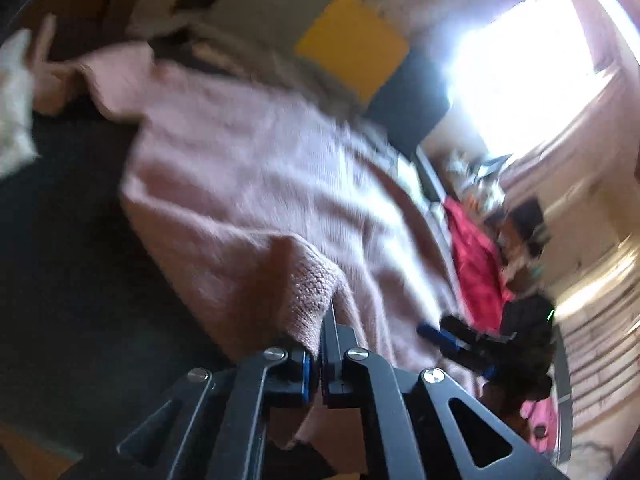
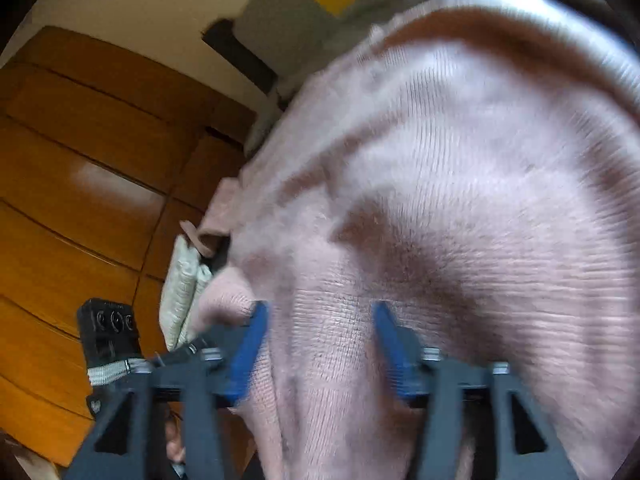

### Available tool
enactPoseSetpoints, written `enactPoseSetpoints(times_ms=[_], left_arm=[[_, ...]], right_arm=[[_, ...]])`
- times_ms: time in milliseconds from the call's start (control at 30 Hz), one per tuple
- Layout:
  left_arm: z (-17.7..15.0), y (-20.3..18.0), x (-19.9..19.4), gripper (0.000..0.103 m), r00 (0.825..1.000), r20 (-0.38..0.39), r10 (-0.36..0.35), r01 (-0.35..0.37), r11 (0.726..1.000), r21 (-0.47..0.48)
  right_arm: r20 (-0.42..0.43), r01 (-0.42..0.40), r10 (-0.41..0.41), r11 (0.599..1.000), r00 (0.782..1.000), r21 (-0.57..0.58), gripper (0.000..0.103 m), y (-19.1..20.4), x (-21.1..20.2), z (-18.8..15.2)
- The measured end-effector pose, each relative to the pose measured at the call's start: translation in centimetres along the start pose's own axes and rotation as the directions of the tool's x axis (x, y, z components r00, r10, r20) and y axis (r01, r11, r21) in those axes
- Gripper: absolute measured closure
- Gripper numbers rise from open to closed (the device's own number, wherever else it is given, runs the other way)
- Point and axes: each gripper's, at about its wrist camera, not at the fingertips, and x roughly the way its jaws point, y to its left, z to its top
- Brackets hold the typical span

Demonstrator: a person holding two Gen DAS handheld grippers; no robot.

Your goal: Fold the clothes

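A pink knit sweater (image 1: 248, 160) lies spread over a dark surface (image 1: 60, 248). My left gripper (image 1: 326, 320) is shut on a bunched fold of its near edge, and the knit drapes over the left finger. In the left wrist view my right gripper (image 1: 440, 334) sits at the sweater's right edge, blurred. In the right wrist view the pink sweater (image 2: 440, 180) fills most of the frame. There my right gripper (image 2: 320, 312) stands open, its blue pads (image 2: 250, 344) wide apart, with sweater fabric lying between them and not pinched.
A yellow cushion (image 1: 352, 44) and grey bedding lie beyond the sweater, with a red cloth (image 1: 476, 256) to the right. A pale knit item (image 2: 184, 292) lies at the sweater's left. Wooden cupboard doors (image 2: 80, 160) stand on the left. A bright window (image 1: 528, 64) glares.
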Motion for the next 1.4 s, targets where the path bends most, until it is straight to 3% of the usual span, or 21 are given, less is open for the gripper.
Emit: enactPoseSetpoints(times_ms=[133,267,367,467,533,567,667,800,900,1100,1267,1400], left_arm=[[-0.4,2.0,-8.7,0.102,0.986,0.131,-0.106,0.115,0.992,-0.058],[-3.0,4.0,-12.9,0.102,0.989,0.132,-0.070,0.083,0.992,-0.093],[-5.7,7.0,-12.2,0.102,0.999,0.016,0.046,-0.043,0.984,-0.172],[-7.5,10.2,-10.3,0.102,0.978,-0.122,0.168,-0.193,0.950,-0.247],[-7.5,10.8,-10.5,0.099,0.965,-0.124,0.231,-0.256,0.931,-0.261],[-7.2,10.7,-10.6,0.098,0.963,-0.110,0.247,-0.267,0.928,-0.260],[-4.8,8.5,-10.7,0.090,0.975,-0.011,0.220,-0.218,0.954,-0.205],[-2.1,4.0,-5.5,0.087,0.979,-0.038,0.201,-0.202,0.979,-0.034],[-0.6,0.8,-0.1,0.087,0.979,-0.087,0.182,-0.175,0.981,0.085],[-0.3,-4.3,8.6,0.086,0.966,-0.184,0.181,-0.140,0.966,0.219],[-0.6,-5.5,10.4,0.086,0.960,-0.205,0.189,-0.133,0.957,0.257],[-1.4,-6.1,10.6,0.085,0.958,-0.182,0.221,-0.153,0.933,0.326]], right_arm=[[0.054,0.078,-0.075,0.996,0.996,-0.039,0.029,-0.5,-4.1,-0.7],[0.103,0.160,-0.158,0.987,0.982,-0.008,0.028,-2.7,-7.4,-1.8],[0.128,0.172,-0.176,0.984,0.976,0.041,0.028,-4.6,-9.0,-2.7],[0.150,0.150,-0.161,0.985,0.975,0.082,0.028,-5.8,-10.2,-3.3],[0.159,0.144,-0.158,0.985,0.975,0.092,0.028,-5.9,-10.5,-3.3],[0.158,0.149,-0.162,0.985,0.974,0.088,0.028,-5.6,-10.6,-3.2],[0.156,0.174,-0.178,0.984,0.972,0.043,0.027,-4.7,-11.4,-3.2],[0.145,0.221,-0.222,0.975,0.964,0.024,0.026,-4.6,-12.6,-3.9],[0.183,0.320,-0.319,0.947,0.930,0.025,0.026,-4.7,-14.4,-4.8],[0.210,0.571,-0.562,0.821,0.800,0.025,0.023,-6.9,-18.9,-7.0],[0.203,0.706,-0.691,0.708,0.694,-0.006,0.023,-8.7,-19.1,-7.3],[0.200,0.748,-0.728,0.662,0.656,-0.041,0.023,-9.4,-18.3,-6.9]])
